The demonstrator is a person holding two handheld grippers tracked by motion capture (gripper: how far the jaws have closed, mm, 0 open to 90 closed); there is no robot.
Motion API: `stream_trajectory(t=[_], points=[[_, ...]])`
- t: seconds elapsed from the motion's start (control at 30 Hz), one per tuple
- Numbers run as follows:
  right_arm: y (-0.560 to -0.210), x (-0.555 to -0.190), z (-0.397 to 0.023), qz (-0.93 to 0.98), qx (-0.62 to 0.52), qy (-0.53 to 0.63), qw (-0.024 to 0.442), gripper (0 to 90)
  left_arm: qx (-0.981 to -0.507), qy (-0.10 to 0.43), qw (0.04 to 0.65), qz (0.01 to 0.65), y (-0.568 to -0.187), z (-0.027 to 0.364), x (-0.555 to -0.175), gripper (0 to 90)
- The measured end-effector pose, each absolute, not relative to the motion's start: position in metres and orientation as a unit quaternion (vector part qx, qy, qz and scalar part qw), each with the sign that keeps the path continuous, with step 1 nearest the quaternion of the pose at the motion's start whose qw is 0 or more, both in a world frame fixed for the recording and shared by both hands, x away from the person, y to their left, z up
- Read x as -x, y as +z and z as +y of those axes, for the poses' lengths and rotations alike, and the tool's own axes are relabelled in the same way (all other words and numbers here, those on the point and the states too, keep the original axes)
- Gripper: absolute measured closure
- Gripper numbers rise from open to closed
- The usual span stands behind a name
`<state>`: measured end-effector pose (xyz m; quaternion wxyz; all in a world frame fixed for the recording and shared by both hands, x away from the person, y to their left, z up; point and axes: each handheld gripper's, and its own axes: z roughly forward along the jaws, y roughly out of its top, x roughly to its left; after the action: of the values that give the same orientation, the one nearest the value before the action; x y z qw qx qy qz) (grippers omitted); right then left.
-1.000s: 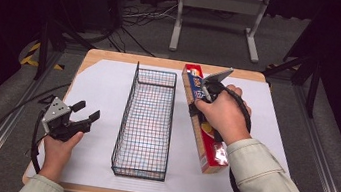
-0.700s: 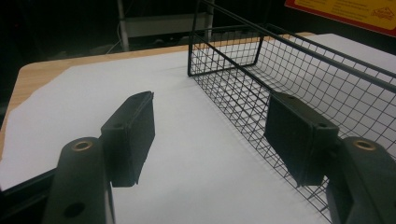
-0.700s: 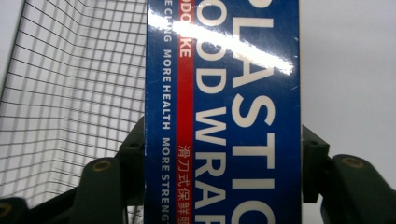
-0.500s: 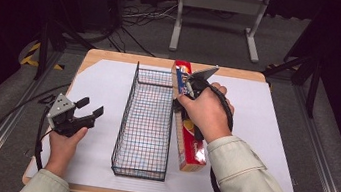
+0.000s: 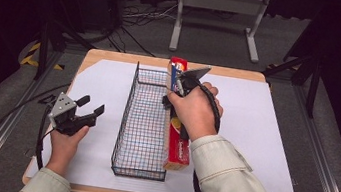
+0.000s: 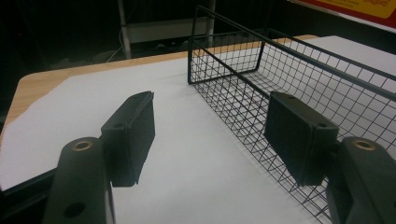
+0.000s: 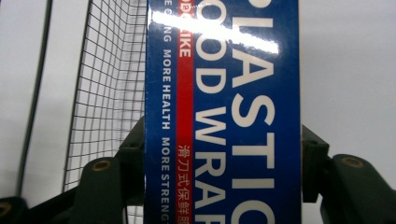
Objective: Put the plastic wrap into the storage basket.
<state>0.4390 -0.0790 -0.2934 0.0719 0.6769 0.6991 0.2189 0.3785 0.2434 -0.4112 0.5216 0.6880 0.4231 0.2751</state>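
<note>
A long plastic wrap box [image 5: 177, 147], red and blue, hangs just above the table beside the right wall of a black wire basket [image 5: 147, 123]. My right gripper [image 5: 178, 93] is shut on the plastic wrap box [image 7: 224, 112], its jaws pressed against both long sides. The wire basket [image 7: 107, 84] lies just left of the box in the right gripper view. My left gripper [image 5: 90, 109] is held over the white sheet left of the basket, open with nothing between its jaws. From the left gripper [image 6: 210, 135] the wire basket [image 6: 289, 79] stands to the right.
A white sheet [image 5: 264, 134] covers most of the wooden table [image 5: 113, 57]. Dark floor, cables and a metal stand [image 5: 218, 12] lie beyond the far edge. Black rails run along both sides of the table.
My right gripper has carried the plastic wrap box leftward, from apart on the white sheet to right beside the basket's right wall. The left gripper has hardly moved.
</note>
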Motion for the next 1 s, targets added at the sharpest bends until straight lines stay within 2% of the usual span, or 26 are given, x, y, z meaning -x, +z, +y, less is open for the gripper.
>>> stream_trajectory(t=[1.0], points=[[-0.313,-0.447,-0.028,0.688,-0.690,0.217,0.065,39.8,-0.682,0.286,0.517,0.432,-0.411,0.254,-0.369,33.7]])
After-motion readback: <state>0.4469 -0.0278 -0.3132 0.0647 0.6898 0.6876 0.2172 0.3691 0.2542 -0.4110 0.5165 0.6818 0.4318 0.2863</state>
